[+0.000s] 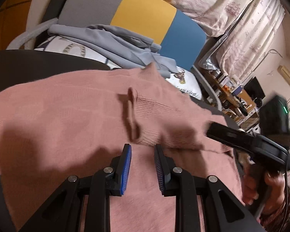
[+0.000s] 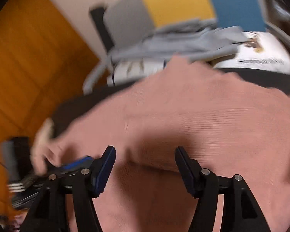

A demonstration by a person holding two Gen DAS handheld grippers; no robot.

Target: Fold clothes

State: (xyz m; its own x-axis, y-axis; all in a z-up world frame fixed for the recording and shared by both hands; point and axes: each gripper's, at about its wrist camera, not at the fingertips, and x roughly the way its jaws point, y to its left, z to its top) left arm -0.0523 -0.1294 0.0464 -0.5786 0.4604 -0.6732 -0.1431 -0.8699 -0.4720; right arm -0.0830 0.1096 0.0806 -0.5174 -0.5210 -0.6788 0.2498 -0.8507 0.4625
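Pink knit sweater [image 1: 71,116] spread on a dark surface, a folded layer lying across its middle, in front of a pile of grey clothes [image 1: 114,44]. Left gripper [image 1: 143,166] hovers above the knit, its fingers narrowly parted and empty. Right gripper [image 2: 145,172], fingers spread wide, holds nothing. Risk, as a judgement: pads closing on one layer alone would drag the fold askew and leave the loose knit bunched.

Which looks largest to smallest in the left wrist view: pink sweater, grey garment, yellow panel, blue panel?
1. pink sweater, by far, though it lies nearest the camera.
2. grey garment.
3. yellow panel.
4. blue panel.
The last three look close in area, so their order is unsure.
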